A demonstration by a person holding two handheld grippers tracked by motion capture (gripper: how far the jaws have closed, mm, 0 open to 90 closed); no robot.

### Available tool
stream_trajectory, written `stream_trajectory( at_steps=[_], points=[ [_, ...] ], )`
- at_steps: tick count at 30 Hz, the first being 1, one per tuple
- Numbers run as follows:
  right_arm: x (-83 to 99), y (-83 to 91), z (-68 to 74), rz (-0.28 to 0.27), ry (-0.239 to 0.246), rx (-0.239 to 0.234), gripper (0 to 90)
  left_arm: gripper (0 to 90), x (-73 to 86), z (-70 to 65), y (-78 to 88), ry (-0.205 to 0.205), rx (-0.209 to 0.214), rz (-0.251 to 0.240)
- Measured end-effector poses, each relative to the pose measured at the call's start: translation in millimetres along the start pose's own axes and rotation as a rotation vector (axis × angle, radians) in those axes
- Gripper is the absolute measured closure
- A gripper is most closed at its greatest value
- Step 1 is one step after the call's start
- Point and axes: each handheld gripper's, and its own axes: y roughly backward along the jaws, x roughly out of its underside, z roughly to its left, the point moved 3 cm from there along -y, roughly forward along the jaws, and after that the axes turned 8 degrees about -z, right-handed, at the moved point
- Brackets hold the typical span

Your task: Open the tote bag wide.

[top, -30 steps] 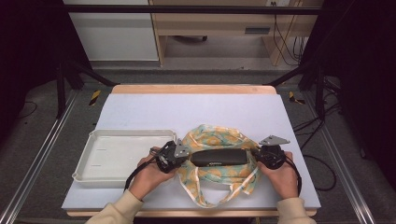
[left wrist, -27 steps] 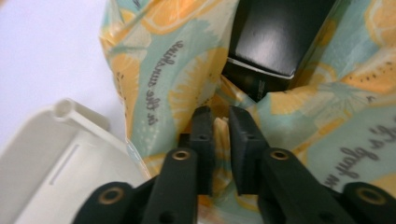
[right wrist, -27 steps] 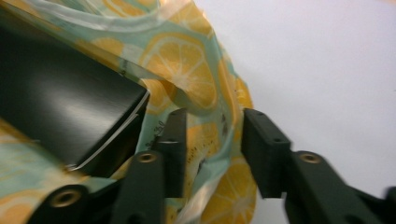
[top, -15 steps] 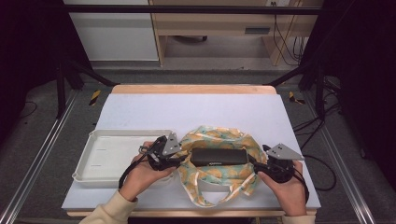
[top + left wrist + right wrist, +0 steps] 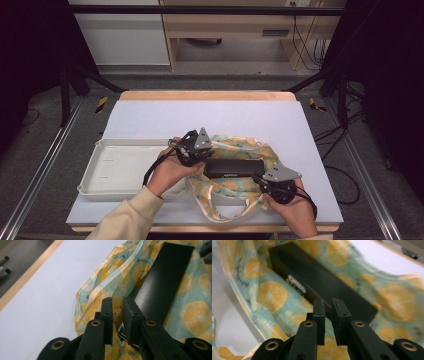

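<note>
One white tray (image 5: pixel 117 170) just left of the lemon-print bag (image 5: pixel 240 187).

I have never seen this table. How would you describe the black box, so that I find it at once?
Start from the white-covered table and look at its near edge, right of the white tray. There a bag printed with orange slices on pale green lies spread out between the two grippers. The black box rests on that cloth: long, flat and plain dark, with one small pale label, unlike the bright fabric around it.
</note>
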Motion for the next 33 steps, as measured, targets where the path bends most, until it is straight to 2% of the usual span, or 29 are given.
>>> stream_trajectory(
  at_steps=[3, 5, 7, 9, 10, 11, 12, 16, 21, 27, 28, 33],
  points=[
    [2.4, -5.3, 4.3, 0.027, 0.01, -0.019, 83.9, 81.7, 1.7, 3.9, -12.6, 0.0, -0.011, 0.032],
    [8.7, -12.0, 8.2, 0.065, 0.013, -0.04, 85.4, 82.8, 7.0, 9.8, -26.4, 0.016, -0.036, 0.069],
    [13.0, -15.5, 9.9, 0.095, 0.013, -0.049, 85.8, 83.0, 10.7, 12.3, -33.7, 0.032, -0.041, 0.08],
    [14.9, -16.8, 9.8, 0.111, 0.01, -0.055, 85.8, 83.0, 12.4, 13.3, -36.7, 0.035, -0.038, 0.089],
    [19.7, -19.8, 9.3, 0.142, -0.003, -0.06, 85.8, 83.0, 16.0, 15.1, -42.2, 0.043, -0.04, 0.11],
    [21.3, -20.7, 9.3, 0.153, -0.004, -0.062, 85.9, 83.0, 16.0, 15.1, -42.2, 0.043, -0.04, 0.11],
    [23.5, -22.1, 9.7, 0.164, -0.008, -0.064, 86.0, 83.1, 20.6, 17.8, -47.6, 0.049, -0.042, 0.137],
    [26.3, -23.2, 10.3, 0.178, -0.019, -0.076, 86.0, 83.4, 30.2, 22.3, -53.9, 0.077, -0.03, 0.169],
    [27.7, -22.7, 10.8, 0.181, -0.026, -0.086, 86.0, 84.5, 38.3, 26.8, -56.7, 0.104, -0.015, 0.19],
    [24.1, -16.2, 10.7, 0.153, -0.027, -0.092, 86.9, 89.4, 39.2, 27.7, -56.9, 0.103, -0.014, 0.192],
    [19.4, -8.4, 8.0, 0.126, -0.031, -0.076, 88.5, 90.0, 39.7, 27.9, -57.1, 0.106, -0.012, 0.193],
    [6.1, 8.7, -5.3, 0.054, -0.043, -0.018, 90.0, 90.0, 39.7, 27.9, -56.4, 0.108, -0.012, 0.191]
  ],
)
